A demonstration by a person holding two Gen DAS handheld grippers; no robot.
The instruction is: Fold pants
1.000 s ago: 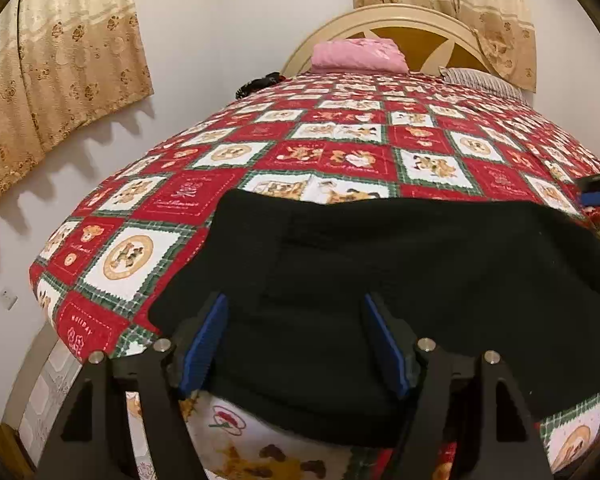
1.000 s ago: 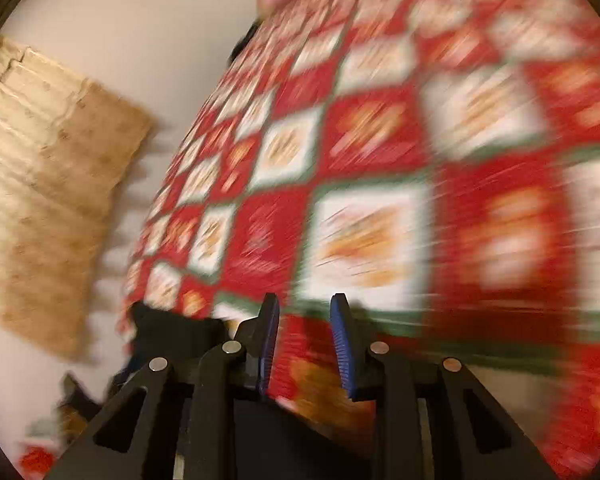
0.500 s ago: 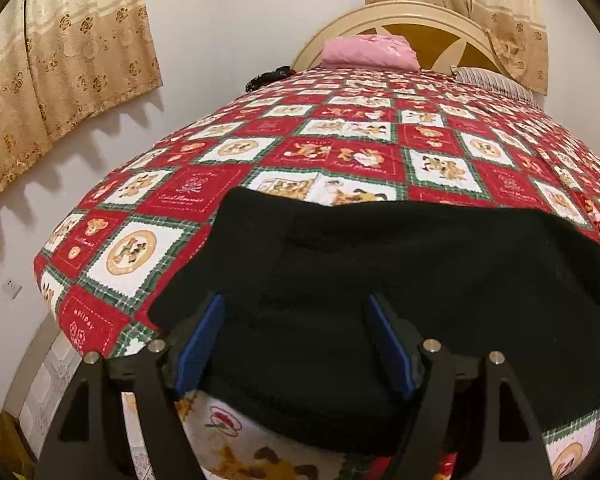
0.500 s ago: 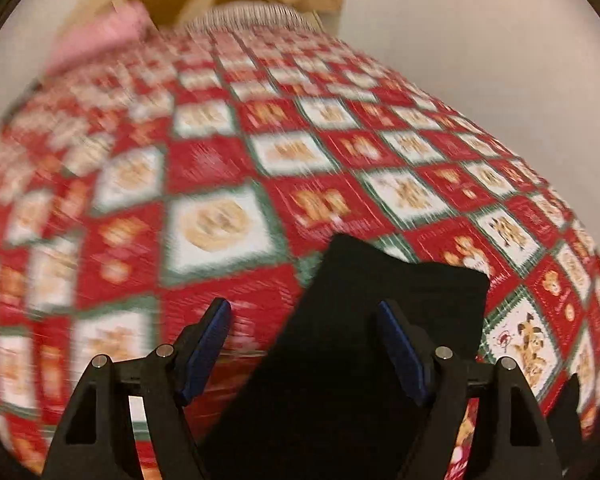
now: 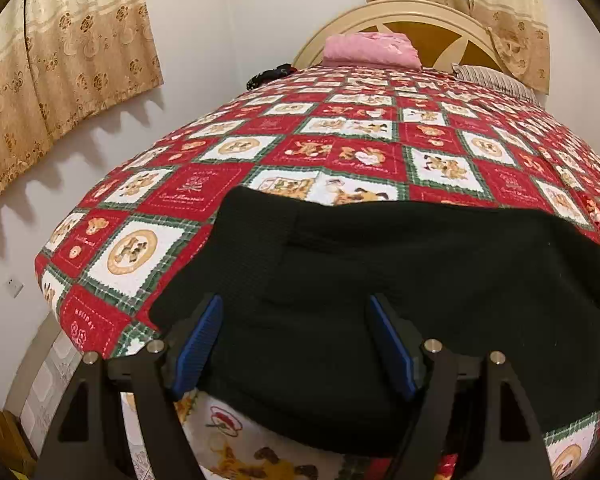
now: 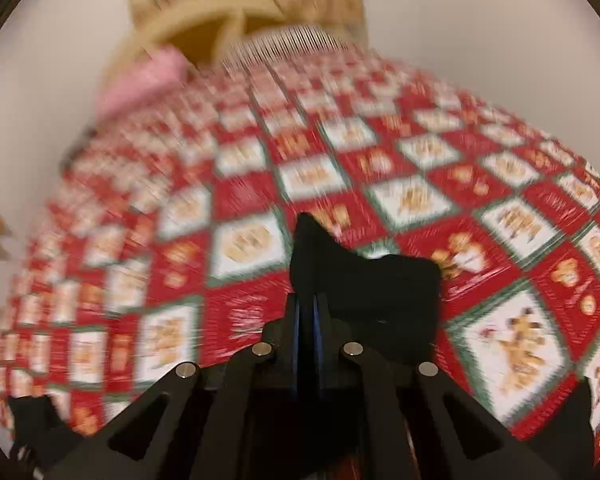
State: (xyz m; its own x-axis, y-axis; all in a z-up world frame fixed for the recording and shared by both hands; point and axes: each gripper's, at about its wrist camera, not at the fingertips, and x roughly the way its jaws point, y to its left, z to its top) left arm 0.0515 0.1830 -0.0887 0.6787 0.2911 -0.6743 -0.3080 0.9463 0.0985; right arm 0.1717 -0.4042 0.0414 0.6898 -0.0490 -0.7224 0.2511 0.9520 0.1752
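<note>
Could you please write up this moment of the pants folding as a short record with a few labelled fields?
garment: black pants lying near the foot of the bed
surface: red patchwork quilt covering the bed
left gripper: open, jaws wide apart over the pants, gripping nothing
right gripper: shut on a raised edge of the pants
right view quality: motion-blurred
far end of bed: pink folded cloth by the cream headboard
background: beige curtains on the wall
</note>
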